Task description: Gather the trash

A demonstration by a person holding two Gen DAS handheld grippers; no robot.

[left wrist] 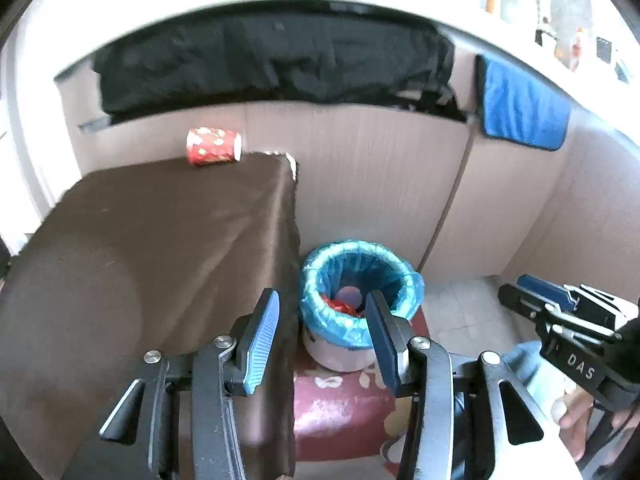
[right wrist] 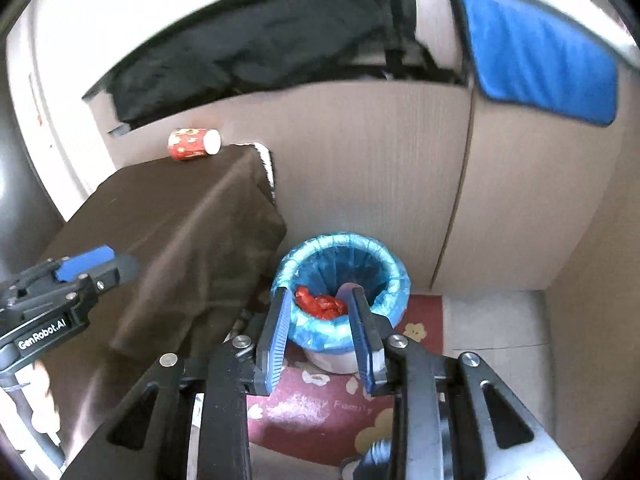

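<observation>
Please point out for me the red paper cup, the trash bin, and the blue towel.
red paper cup (left wrist: 213, 146): left wrist view, on its patterned side.
trash bin (right wrist: 340, 246): right wrist view, on the far rim of its blue liner.
blue towel (right wrist: 536, 56): right wrist view, on the middle of the cloth.

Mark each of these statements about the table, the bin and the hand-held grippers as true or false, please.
1. A red paper cup lies on its side at the far end of the brown-covered table. True.
2. The bin has a black liner. False: its liner is blue.
3. Red crumpled trash is already inside the bin. True.
4. The left hand-held gripper holds the cup. False: its jaws are open with nothing between them, and the cup lies far off on the table.
5. The bin stands on the table. False: it stands on the floor beside the table, on a red patterned mat.
6. A blue cloth hangs over the top edge of the panel wall. True.
</observation>
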